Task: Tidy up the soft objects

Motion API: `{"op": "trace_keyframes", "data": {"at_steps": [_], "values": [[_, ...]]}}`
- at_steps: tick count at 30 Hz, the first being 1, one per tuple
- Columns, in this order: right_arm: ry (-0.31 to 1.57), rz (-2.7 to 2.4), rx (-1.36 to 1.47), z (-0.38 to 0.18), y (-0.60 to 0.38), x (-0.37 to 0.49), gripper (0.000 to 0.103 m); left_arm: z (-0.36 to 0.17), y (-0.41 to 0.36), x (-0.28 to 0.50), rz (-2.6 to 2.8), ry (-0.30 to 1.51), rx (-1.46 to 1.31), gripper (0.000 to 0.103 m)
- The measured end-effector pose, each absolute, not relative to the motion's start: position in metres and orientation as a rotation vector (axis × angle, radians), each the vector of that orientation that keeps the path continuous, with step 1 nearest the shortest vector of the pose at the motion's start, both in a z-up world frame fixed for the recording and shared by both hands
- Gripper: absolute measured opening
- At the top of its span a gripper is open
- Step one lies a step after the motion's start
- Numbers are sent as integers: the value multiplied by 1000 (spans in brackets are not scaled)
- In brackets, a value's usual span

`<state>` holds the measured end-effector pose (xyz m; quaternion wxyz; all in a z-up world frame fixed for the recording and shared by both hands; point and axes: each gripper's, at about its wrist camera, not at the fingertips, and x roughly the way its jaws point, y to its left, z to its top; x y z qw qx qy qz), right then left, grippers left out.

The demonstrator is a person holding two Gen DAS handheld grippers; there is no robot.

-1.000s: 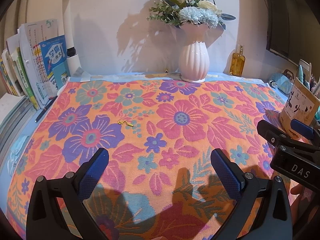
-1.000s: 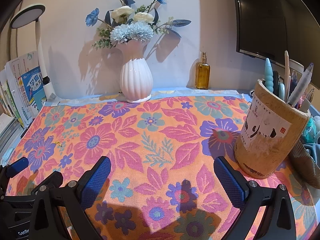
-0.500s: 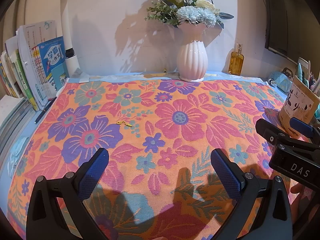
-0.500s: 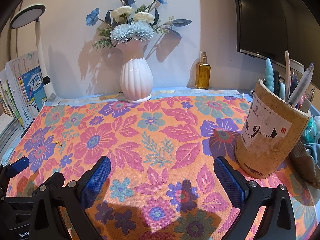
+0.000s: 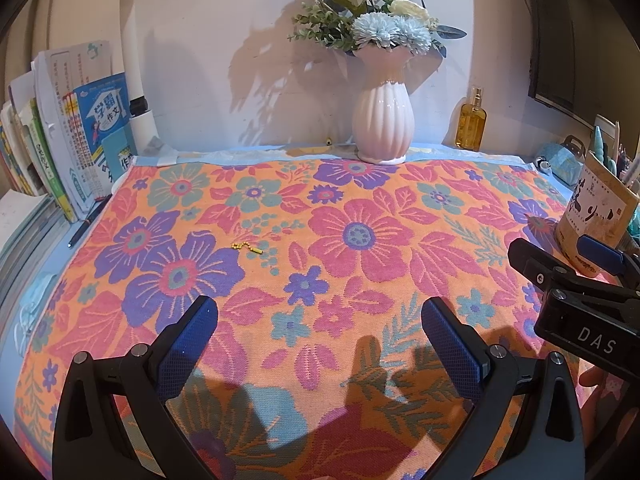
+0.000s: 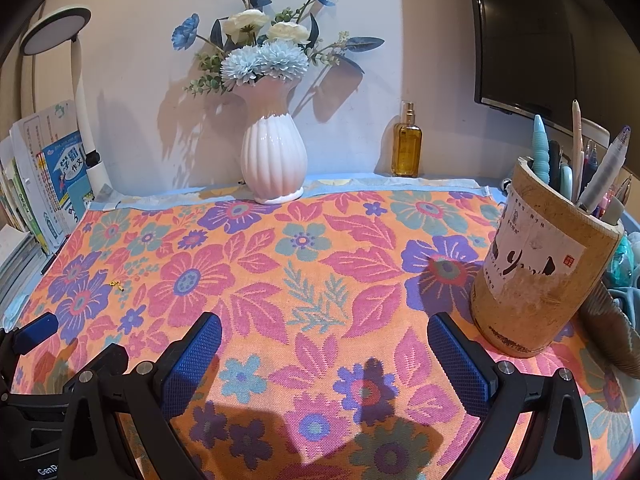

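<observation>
1. A floral cloth [image 5: 360, 240] in orange, pink, purple and teal lies spread flat over the desk, reaching back to the white ribbed vase [image 5: 383, 120]; the vase's base stands on the cloth's far edge.
2. The left gripper [image 5: 318, 332] hovers over the cloth's near part, on the near side of the vase, with its blue-padded jaws spread wide and nothing between them.
3. The right gripper [image 6: 324, 350] hovers likewise, near and to the right of the vase, jaws spread wide and empty. In the left wrist view its black body reads "DAS".
4. A small yellow bead chain [image 5: 247, 247] lies on the cloth, forward and left of the vase.
5. An amber bottle [image 6: 407, 142] stands by the wall, right of the vase.
6. A cork-coloured pen holder [image 6: 536, 276] stands on the cloth far right of the vase, full of pens, with a white label of black brush writing and a red seal.
7. Books [image 5: 72, 148] stand far left of the vase; one blue cover reads "学霸作文".
8. A white lamp [image 6: 80, 92] rises left of the vase.
</observation>
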<state>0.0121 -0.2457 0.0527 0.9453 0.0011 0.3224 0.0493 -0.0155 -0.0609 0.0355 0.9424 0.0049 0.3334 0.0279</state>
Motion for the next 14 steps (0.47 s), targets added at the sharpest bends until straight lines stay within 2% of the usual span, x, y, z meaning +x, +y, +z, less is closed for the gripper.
{"op": "trace_keyframes", "data": {"at_steps": [14], "values": [[657, 100, 3, 52, -246, 13, 103, 38, -57, -20, 71, 644, -3, 102]]}}
